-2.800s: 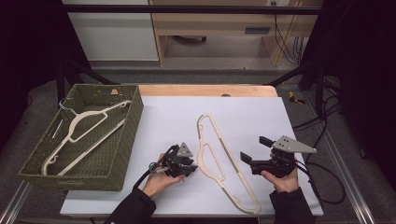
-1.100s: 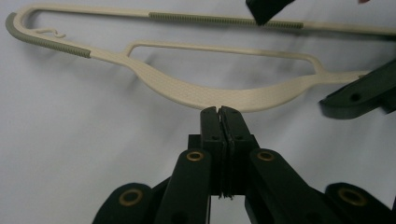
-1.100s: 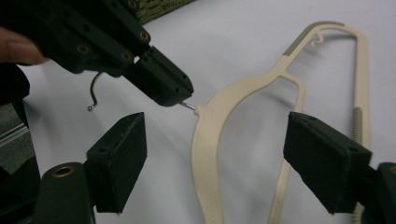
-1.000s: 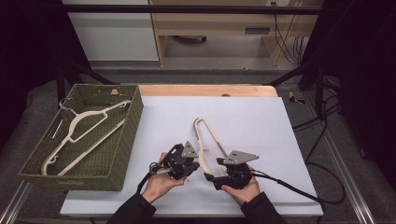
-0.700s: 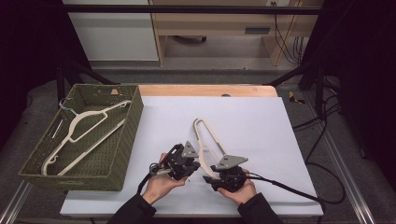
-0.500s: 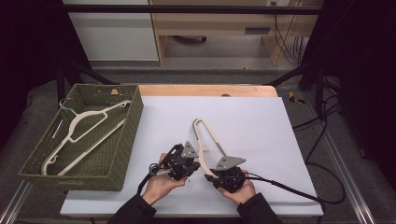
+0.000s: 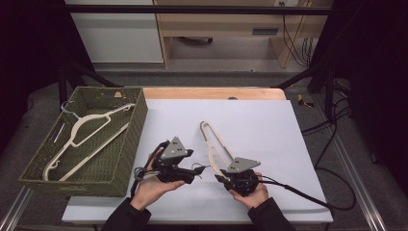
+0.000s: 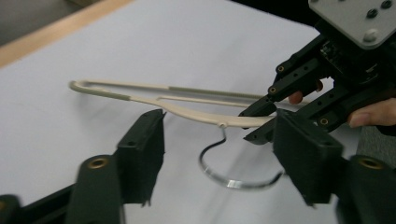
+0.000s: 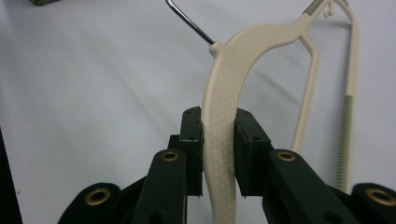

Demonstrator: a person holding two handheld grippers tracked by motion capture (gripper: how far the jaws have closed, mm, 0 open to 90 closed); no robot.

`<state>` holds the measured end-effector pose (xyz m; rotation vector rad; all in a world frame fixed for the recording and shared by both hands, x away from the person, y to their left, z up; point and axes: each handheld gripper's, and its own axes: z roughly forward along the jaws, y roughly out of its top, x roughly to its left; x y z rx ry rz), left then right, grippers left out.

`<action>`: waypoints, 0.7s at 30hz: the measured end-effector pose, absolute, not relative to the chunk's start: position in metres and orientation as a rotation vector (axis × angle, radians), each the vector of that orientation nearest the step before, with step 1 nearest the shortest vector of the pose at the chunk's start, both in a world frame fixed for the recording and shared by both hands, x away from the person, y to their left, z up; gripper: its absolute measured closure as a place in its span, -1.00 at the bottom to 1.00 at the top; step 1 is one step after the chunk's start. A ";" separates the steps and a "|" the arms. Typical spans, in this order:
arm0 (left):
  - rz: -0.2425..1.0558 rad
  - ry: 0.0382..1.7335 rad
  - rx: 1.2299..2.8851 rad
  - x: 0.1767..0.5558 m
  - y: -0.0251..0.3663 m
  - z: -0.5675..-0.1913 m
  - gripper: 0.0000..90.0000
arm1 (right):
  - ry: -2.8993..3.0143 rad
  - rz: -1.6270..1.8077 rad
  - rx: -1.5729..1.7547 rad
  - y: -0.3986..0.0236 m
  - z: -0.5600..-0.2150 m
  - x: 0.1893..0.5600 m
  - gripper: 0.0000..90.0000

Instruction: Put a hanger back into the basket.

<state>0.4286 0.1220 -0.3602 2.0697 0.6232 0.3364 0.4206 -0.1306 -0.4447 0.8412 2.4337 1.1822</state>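
Hanger (image 7: 214, 144), cream plastic with a wire hook (image 8: 219, 161), lies near the front middle of the white table (image 7: 269, 120), its narrow looped end pointing away from the person. Right gripper (image 7: 222, 177) has the hanger's arm clamped: in the right gripper view the textured cream bar (image 9: 222, 154) runs straight up between the two black pads, both pressing against it; these jaws have just been closing onto it. In that same view the wire hook leaves the bar near the top of its curve.

Left gripper (image 7: 195, 174) sits just beside the right one, held in the person's left hand (image 7: 149, 185). Its jaws stand apart and have just been opening. In the left gripper view the hook and the hanger's shoulder show in the gap between them, pads not pressing on either.

Woven green basket (image 7: 130, 144) stands at the table's left edge. A second cream hanger (image 7: 89, 134) lies slantwise inside it.
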 end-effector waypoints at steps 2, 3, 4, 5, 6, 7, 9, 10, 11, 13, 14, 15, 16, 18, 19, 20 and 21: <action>0.365 0.641 2.011 0.428 0.137 -0.353 -0.52 | 2.406 1.168 0.848 -0.137 -0.436 0.421 0.71; 0.370 0.648 1.988 0.428 0.142 -0.351 -0.54 | 2.395 1.172 0.858 -0.139 -0.433 0.421 0.71; 0.370 0.656 1.974 0.428 0.146 -0.351 -0.54 | 2.390 1.174 0.861 -0.142 -0.431 0.421 0.72; 0.370 0.656 1.974 0.428 0.146 -0.351 -0.57 | 2.390 1.174 0.861 -0.142 -0.431 0.421 0.72; 0.367 0.666 1.963 0.429 0.152 -0.352 -0.59 | 2.369 1.195 0.881 -0.150 -0.426 0.422 0.74; 0.367 0.666 1.963 0.429 0.152 -0.352 -0.60 | 2.369 1.195 0.881 -0.150 -0.426 0.422 0.74; 0.364 0.674 1.965 0.432 0.158 -0.356 -0.62 | 2.343 1.206 0.908 -0.158 -0.421 0.423 0.76; 0.361 0.682 1.962 0.433 0.162 -0.360 -0.67 | 2.324 1.208 0.921 -0.165 -0.417 0.424 0.79; 0.361 0.682 1.962 0.433 0.162 -0.360 -0.68 | 2.310 1.203 0.927 -0.168 -0.415 0.424 0.80; 0.355 0.689 1.962 0.435 0.166 -0.363 -0.70 | 2.299 1.193 0.939 -0.171 -0.413 0.424 0.82; 0.352 0.693 1.960 0.437 0.169 -0.367 -0.72 | 2.274 1.188 0.950 -0.176 -0.410 0.425 0.86; 0.349 0.692 1.961 0.437 0.170 -0.368 -0.73 | 2.266 1.189 0.959 -0.177 -0.409 0.425 0.88; 0.349 0.692 1.961 0.437 0.170 -0.368 -0.73 | 2.266 1.189 0.959 -0.177 -0.409 0.425 0.88; 0.358 0.695 1.966 0.438 0.169 -0.369 -0.74 | 2.254 1.183 0.969 -0.180 -0.408 0.427 0.93; 0.358 0.695 1.966 0.438 0.169 -0.369 -0.74 | 2.254 1.183 0.969 -0.180 -0.408 0.427 0.93; 0.362 0.690 1.970 0.438 0.168 -0.369 -0.74 | 2.273 1.203 0.952 -0.180 -0.408 0.427 0.93; 0.365 0.687 1.971 0.437 0.168 -0.369 -0.74 | 2.290 1.225 0.932 -0.178 -0.407 0.427 0.93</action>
